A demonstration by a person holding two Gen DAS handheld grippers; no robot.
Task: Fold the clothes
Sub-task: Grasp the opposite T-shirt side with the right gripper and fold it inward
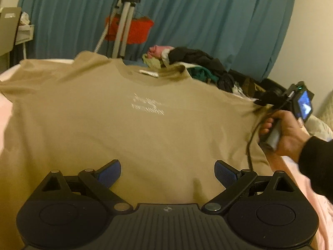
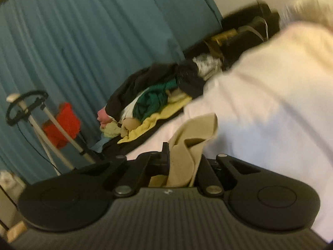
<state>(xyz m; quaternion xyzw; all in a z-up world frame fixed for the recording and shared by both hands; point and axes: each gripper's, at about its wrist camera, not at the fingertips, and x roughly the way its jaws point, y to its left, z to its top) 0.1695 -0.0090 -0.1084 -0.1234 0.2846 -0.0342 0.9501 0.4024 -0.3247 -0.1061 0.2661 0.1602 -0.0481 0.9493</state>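
A tan T-shirt with a small white print lies spread face up on the pink bed sheet, collar at the far side. My left gripper is open just above the shirt's near hem, blue pads wide apart, holding nothing. My right gripper is at the shirt's right sleeve, held by a hand. In the right wrist view it is shut on a bunched fold of the tan T-shirt, which sticks up between the jaws.
A pile of mixed clothes lies at the far side of the bed, also in the right wrist view. A tripod and a red bag stand before the blue curtain. A white pillow lies to the right.
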